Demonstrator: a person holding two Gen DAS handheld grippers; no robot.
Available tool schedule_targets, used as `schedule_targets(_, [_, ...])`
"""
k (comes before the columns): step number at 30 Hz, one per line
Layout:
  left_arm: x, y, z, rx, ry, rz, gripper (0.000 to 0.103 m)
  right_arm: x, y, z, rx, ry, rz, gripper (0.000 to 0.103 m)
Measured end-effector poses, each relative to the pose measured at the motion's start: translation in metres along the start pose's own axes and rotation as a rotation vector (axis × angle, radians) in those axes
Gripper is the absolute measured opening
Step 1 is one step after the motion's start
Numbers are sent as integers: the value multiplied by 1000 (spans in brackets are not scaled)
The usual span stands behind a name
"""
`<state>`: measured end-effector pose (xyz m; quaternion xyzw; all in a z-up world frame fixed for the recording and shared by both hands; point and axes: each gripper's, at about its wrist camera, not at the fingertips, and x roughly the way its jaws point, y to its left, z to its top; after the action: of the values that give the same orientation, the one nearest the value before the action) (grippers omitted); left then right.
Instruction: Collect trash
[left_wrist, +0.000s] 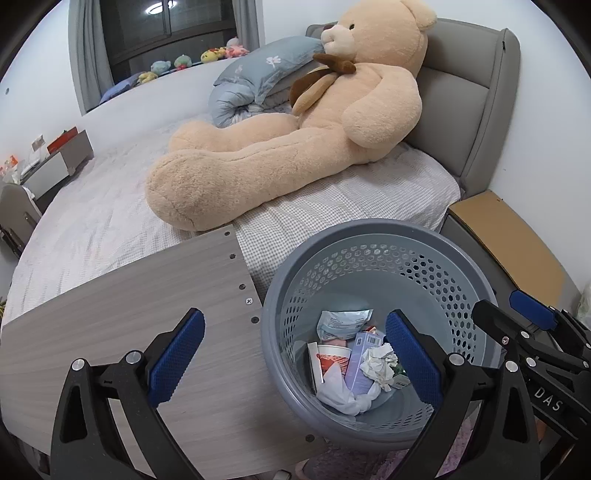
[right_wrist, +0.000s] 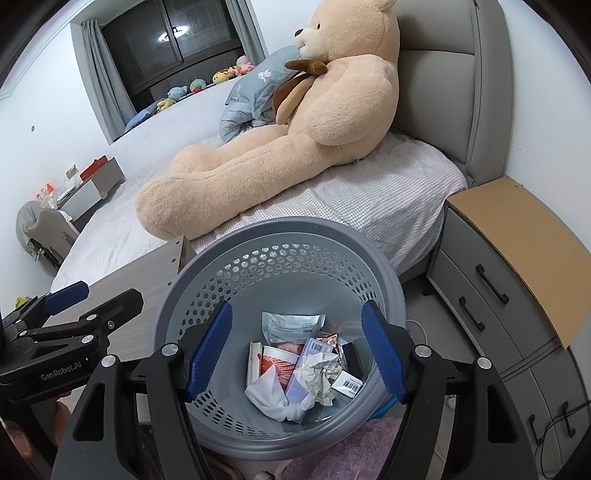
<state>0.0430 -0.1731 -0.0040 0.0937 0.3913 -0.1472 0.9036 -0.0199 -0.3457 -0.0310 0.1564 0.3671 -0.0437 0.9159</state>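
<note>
A round grey plastic basket with little holes (right_wrist: 280, 258) sits at the bottom middle of the right wrist picture, next to the bed. Inside it lies the trash: a crumpled white paper ball (right_wrist: 317, 373), a white tissue (right_wrist: 273, 395), a silver foil packet (right_wrist: 291, 325) and a red and white box (right_wrist: 277, 363).

The right gripper (right_wrist: 297, 349) hangs over the basket. Its blue fingers (right_wrist: 210, 347) are spread apart with nothing pinched.

The left gripper (left_wrist: 295, 354) has its fingers spread wide too, also empty. One finger is over the pale wooden desk (left_wrist: 129, 295), the other over the basket.

A big tan teddy bear (right_wrist: 295, 129) lies on the bed in the upper middle.
</note>
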Motion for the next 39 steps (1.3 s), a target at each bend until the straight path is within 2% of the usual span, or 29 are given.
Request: schedule_targets(39, [-1, -2, 1, 0, -1, 16, 97, -3, 0, 0, -2, -3, -1, 69])
